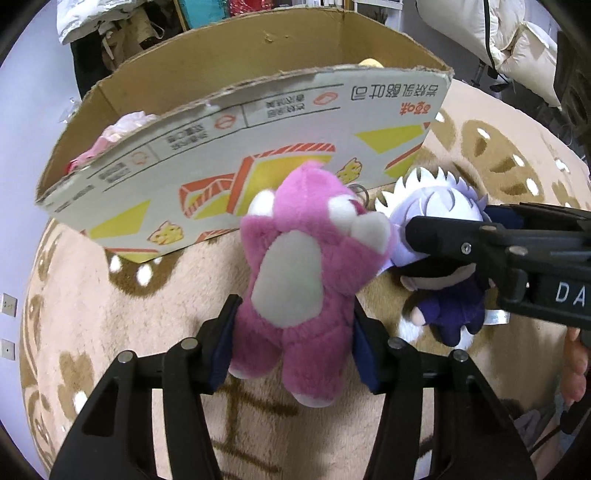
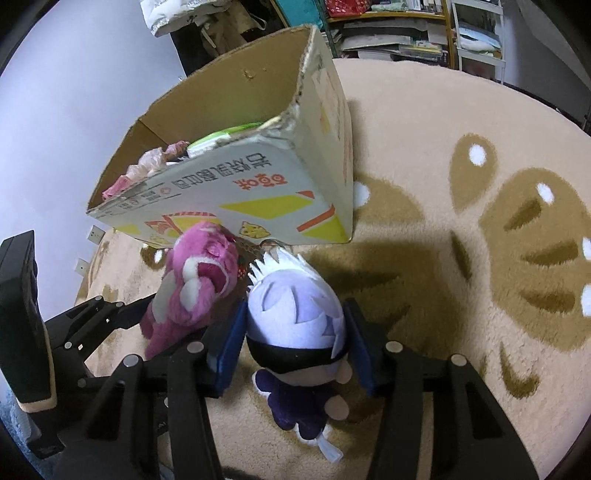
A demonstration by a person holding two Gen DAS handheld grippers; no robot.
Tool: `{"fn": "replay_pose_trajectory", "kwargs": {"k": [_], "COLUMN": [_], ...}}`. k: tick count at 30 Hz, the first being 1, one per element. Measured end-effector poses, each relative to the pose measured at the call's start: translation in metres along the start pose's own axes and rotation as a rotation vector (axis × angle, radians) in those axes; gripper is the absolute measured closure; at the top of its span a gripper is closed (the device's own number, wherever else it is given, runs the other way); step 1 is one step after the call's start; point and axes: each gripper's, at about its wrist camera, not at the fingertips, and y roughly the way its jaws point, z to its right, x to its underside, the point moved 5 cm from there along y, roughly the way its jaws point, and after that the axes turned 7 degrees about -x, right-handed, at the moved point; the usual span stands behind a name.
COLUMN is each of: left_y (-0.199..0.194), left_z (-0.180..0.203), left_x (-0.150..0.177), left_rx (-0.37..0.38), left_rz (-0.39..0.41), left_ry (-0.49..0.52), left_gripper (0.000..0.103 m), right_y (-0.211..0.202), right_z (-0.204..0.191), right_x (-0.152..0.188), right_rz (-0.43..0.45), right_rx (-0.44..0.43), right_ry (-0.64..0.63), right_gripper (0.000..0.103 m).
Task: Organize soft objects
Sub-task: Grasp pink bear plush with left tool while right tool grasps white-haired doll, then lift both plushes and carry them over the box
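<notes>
A pink plush bear (image 1: 306, 266) with white patches sits between the blue pads of my left gripper (image 1: 295, 321), which is shut on its lower body. Its head points toward the printed near wall of a cardboard box (image 1: 221, 74). Just to its right, my right gripper (image 1: 450, 229) is shut on a small doll (image 1: 439, 199) with spiky white hair, a black blindfold and a dark blue outfit. In the right wrist view the pads press both sides of the doll's head (image 2: 295, 306) inside my right gripper (image 2: 295, 332). The bear (image 2: 199, 280) touches the doll's left side there.
The open box (image 2: 236, 99) stands on a beige rug (image 2: 424, 147) with brown patterns and holds pink and green soft items (image 2: 155, 162). Shelves with books (image 2: 388, 33) line the back. A person's hand (image 1: 576, 365) shows at the right edge.
</notes>
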Motion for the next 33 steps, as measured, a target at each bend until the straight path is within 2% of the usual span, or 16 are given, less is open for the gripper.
{"fn": "replay_pose_trajectory", "kwargs": {"k": [7,15,21,28,33], "left_y": [-0.008,-0.031,-0.049,-0.086,-0.112], "left_z": [-0.02,-0.032,-0.049,-0.078,-0.087], "left_x": [0.009,0.01,0.014,0.009,0.0], "left_rx": [-0.028,0.011,-0.04,-0.127,-0.163], "left_rz": [-0.022,-0.009,0.01,0.13,0.213], "left_ry": [-0.048,-0.103,-0.163,-0.245,-0.262], "left_gripper": [0.051,0.053,0.053,0.053,0.053], "right_y": [-0.023,-0.045,-0.06,-0.086,-0.107], "right_z": [-0.004,-0.014,-0.026,-0.049,-0.069], "right_x": [0.001,-0.002,-0.005,-0.012,-0.026], "right_rz": [0.056,0.137,0.194,0.267,0.335], "right_rx": [-0.012,-0.002,-0.01,-0.003,-0.001], "right_ry": [-0.027,-0.063,-0.099,-0.164,-0.219], "right_gripper": [0.048,0.048,0.048,0.048,0.049]}}
